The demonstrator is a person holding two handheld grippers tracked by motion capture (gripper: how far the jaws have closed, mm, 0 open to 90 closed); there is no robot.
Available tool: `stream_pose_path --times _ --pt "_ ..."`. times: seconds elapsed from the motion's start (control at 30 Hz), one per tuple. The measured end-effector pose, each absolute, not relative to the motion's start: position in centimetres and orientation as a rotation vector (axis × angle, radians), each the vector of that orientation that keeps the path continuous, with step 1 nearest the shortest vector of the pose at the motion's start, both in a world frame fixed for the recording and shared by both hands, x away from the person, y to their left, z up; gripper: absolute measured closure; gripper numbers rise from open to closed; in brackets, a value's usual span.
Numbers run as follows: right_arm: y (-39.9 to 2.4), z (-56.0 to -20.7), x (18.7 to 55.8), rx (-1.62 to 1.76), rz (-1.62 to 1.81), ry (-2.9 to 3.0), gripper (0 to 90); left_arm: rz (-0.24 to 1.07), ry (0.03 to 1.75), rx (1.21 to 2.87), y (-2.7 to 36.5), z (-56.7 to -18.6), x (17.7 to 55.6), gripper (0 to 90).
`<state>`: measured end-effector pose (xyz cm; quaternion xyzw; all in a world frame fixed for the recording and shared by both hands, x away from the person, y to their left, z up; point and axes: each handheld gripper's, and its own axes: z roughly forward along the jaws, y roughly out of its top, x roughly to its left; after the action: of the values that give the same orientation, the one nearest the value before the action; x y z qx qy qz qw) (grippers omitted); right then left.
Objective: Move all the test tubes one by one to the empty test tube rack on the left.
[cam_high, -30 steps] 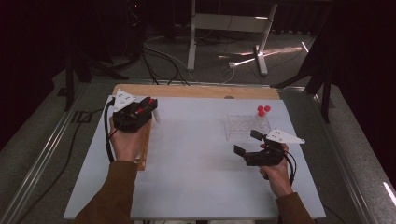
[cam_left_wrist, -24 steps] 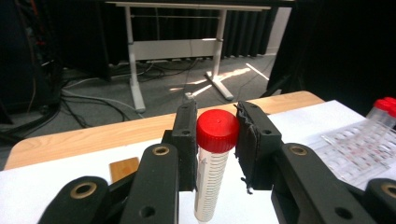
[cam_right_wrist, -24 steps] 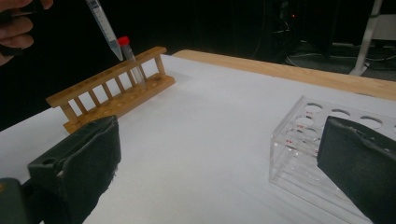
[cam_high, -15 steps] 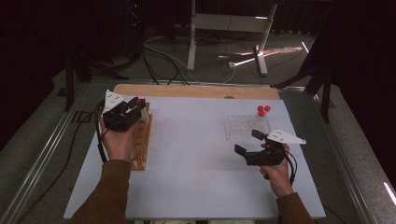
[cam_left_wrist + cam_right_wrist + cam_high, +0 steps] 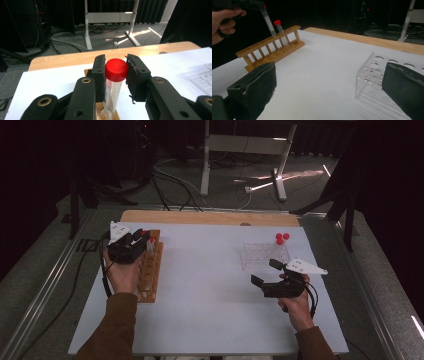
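The left gripper (image 5: 115, 75) pinches a clear ribbed tube (image 5: 113, 93) with a round red cap above the wooden rack (image 5: 150, 265) at 9 o'clock; the right gripper (image 5: 328, 93) gapes by the clear plastic rack (image 5: 377, 85).

The room was dark, with black curtains (image 5: 150, 11) hanging at twelve o'clock. A grey carpeted floor (image 5: 200, 205) lay around the table (image 5: 210, 310), whose white top had a wooden strip (image 5: 210, 217) along its far edge. Beyond it, at twelve to one o'clock, stood a white metal frame (image 5: 240, 145) on two legs. Patches of light (image 5: 280, 177) streaked the floor there, and black cables (image 5: 170, 177) trailed at eleven o'clock.
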<state>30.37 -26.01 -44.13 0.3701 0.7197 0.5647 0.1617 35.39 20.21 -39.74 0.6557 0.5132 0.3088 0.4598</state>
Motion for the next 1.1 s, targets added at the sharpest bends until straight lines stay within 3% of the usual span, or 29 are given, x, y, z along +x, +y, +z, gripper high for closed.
stream_pose_path --times 1.1 --pt "-26.1 -44.1 30.4 1.059 1.612 2.048 0.0 0.679 1.359 1.717 20.1 -43.7 36.3 69.2"
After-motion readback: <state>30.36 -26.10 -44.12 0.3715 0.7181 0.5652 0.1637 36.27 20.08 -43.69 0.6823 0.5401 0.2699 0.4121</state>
